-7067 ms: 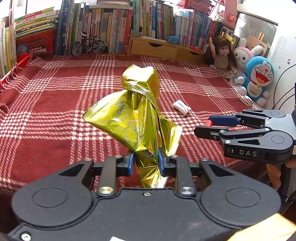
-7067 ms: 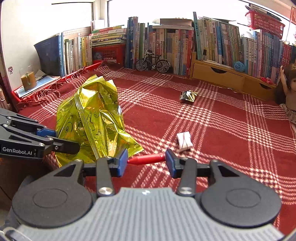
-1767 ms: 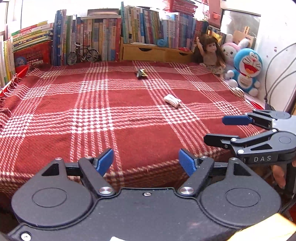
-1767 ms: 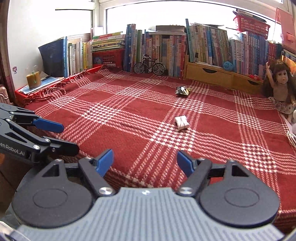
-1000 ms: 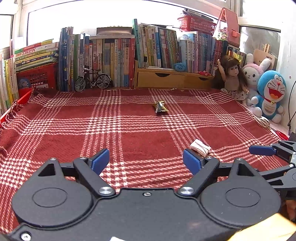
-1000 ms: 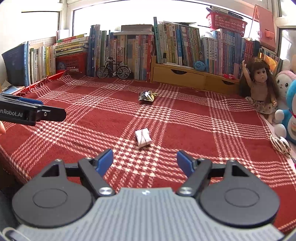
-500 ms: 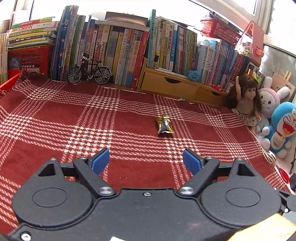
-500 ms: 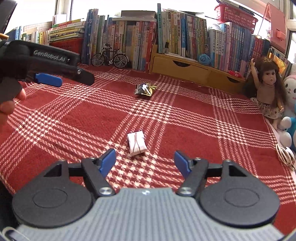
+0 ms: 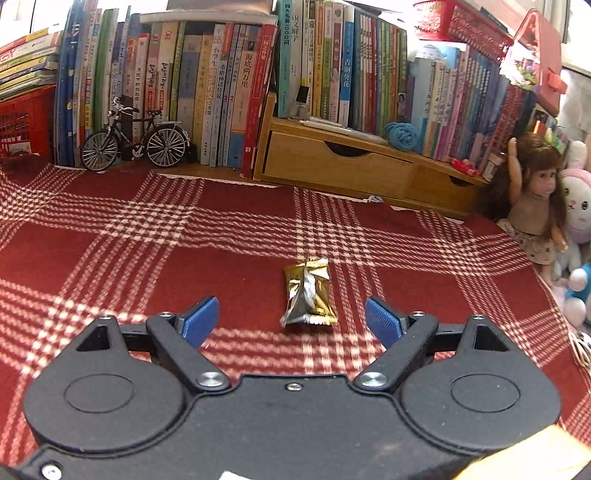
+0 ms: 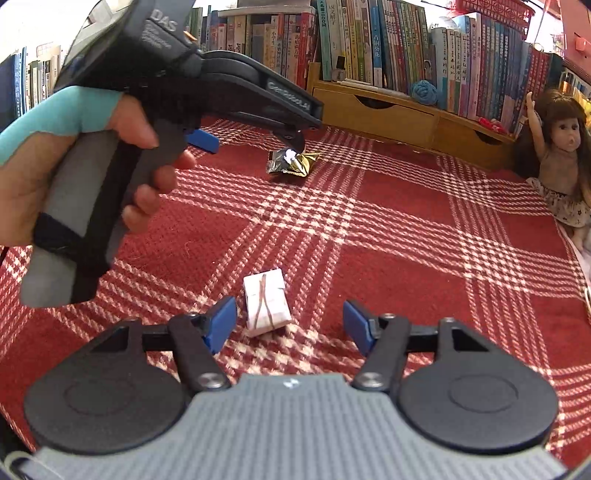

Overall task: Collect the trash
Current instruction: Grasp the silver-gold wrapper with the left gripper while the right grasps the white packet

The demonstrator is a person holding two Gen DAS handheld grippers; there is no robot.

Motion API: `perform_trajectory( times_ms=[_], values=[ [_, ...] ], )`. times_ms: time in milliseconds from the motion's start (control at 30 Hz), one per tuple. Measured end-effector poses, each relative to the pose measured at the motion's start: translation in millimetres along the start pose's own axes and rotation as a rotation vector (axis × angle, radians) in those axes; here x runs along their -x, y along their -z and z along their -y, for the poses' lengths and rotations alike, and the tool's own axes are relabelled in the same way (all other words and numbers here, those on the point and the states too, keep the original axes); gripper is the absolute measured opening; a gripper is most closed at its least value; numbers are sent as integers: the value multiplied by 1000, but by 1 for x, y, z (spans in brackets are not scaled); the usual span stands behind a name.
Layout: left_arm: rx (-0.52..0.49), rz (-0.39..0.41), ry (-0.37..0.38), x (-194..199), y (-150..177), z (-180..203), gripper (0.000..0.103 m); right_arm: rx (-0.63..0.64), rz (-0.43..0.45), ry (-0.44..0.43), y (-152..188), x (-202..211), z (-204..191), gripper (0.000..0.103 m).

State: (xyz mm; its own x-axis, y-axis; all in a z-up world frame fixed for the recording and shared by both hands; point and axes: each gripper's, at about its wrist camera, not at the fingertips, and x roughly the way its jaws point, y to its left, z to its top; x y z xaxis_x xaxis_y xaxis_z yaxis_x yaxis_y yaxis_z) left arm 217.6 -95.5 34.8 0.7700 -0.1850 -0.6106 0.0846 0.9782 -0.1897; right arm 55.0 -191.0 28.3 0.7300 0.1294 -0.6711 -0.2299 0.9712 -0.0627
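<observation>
A crumpled gold and silver wrapper [image 9: 308,295] lies on the red plaid cloth [image 9: 110,258]. My left gripper [image 9: 291,315] stands open just short of it, the wrapper ahead in the gap between the blue pads. The right wrist view shows a hand holding that left gripper [image 10: 249,142] low over the gold wrapper [image 10: 295,164]. A small white folded packet [image 10: 266,308] lies between the fingers of my right gripper [image 10: 290,325], nearer the left pad. Those jaws are closing, and neither pad touches the packet.
Rows of books [image 9: 221,74] line the back, with a model bicycle [image 9: 135,138] and a wooden drawer unit [image 9: 332,162] in front of them. A doll [image 9: 535,206] and plush toys [image 9: 578,221] sit at the right edge. A red basket [image 9: 458,18] tops the books.
My left gripper moved forward over the cloth up to the gold wrapper. My right gripper came closer to the white packet and its jaws narrowed. The hand with the left gripper now fills the right view's left side.
</observation>
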Motion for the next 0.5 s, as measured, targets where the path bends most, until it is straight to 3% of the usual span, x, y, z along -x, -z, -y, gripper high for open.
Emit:
perform_trajectory(
  times_ms=[133, 233, 333, 367, 500],
  values=[
    [-9, -22, -35, -26, -6, 12, 81, -18, -5, -23, 0, -7, 2, 76],
    [-14, -28, -34, -36, -6, 16, 71, -26, -1, -35, 0, -10, 3, 76],
    [-17, -51, -27, -42, -5, 19, 45, -29, 4, -43, 0, -11, 3, 72],
    [-19, -62, -27, -44, -4, 20, 33, -29, 4, -47, 0, -11, 3, 66],
    [-30, -72, -37, -41, 1, 21, 22, -42, 6, -56, 0, -9, 4, 46]
  ],
)
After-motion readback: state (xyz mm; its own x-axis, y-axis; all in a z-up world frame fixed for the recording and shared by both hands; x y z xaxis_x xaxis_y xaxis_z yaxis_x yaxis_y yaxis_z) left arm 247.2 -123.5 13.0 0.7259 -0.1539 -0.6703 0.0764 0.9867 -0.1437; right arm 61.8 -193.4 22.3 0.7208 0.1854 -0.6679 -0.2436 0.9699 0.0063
